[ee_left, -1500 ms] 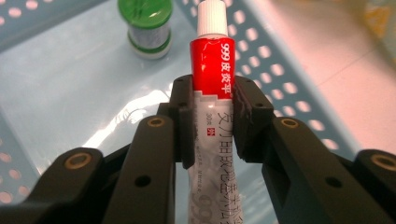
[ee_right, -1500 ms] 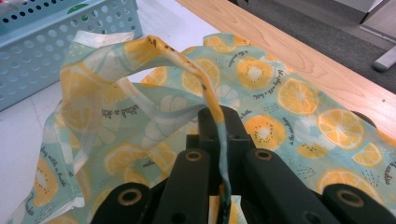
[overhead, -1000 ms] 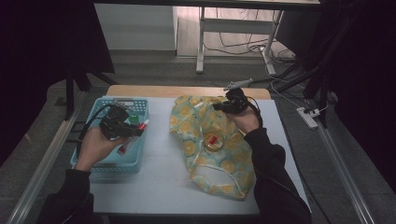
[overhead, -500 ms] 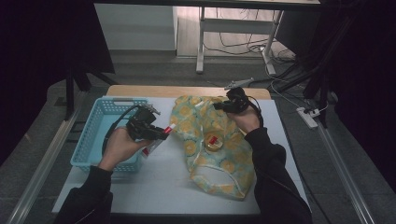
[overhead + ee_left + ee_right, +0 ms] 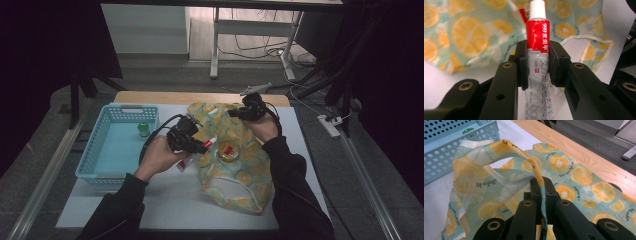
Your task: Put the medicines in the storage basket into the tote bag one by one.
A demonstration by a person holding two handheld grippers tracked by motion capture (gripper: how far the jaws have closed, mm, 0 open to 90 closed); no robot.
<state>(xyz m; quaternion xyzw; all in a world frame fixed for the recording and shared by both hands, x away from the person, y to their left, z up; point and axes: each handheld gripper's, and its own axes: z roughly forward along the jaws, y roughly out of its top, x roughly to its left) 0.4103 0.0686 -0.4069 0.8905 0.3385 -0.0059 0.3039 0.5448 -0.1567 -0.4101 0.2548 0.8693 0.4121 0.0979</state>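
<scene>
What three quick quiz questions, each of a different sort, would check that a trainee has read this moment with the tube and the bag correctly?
1. True or false: the left gripper is shut on the red and white ointment tube.
2. What does the right gripper pinch? A) the blue basket's rim B) the fruit-print bag's edge C) a cable
3. Fill in: the small green-capped bottle stands inside the ____.

Key
1. True: the pads press the tube's sides, white cap pointing away.
2. B: it holds an edge of the fruit-print bag lifted, so the mouth gapes.
3. The blue basket, near its far right corner in the high view.
</scene>
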